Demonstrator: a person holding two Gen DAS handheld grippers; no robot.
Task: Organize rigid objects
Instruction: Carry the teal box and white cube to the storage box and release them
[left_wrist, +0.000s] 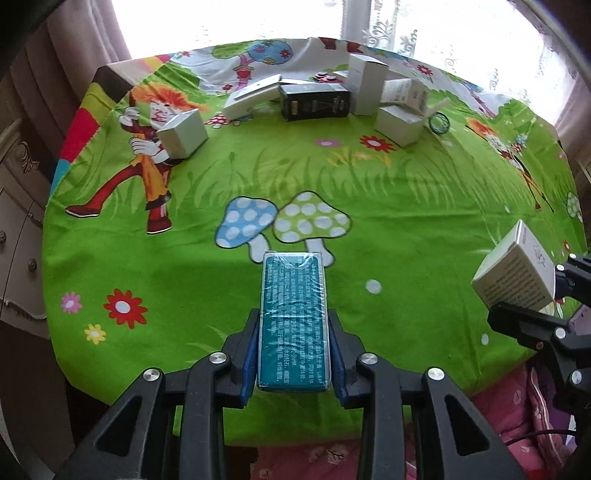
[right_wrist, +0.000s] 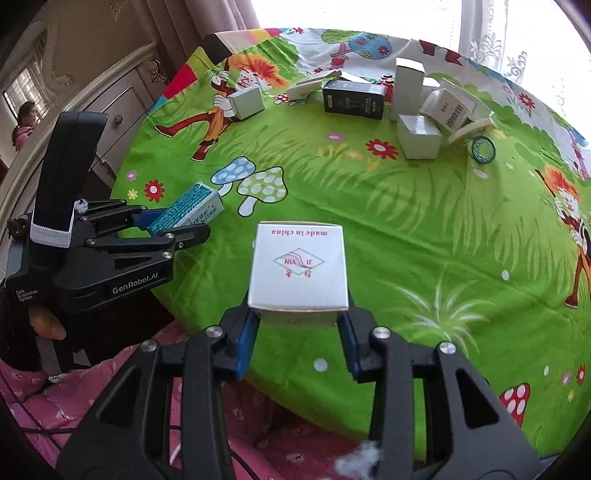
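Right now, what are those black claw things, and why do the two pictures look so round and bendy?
Those claws are hand-held grabbers, not a robot: a person holds one in each hand. Each grabber carries a small wide-angle camera looking along its two fingers, which bends the picture. One picture comes from the left grabber, the other from the right.

The left gripper is squeezing a teal box wrapped in clear film. The right gripper is squeezing a white box with red print. In the right picture you can also see the left grabber from the side.

Below them is a table with a bright green cartoon tablecloth. At its far side stand a black box, several white boxes, such as a lone one at the left, and a green ring.
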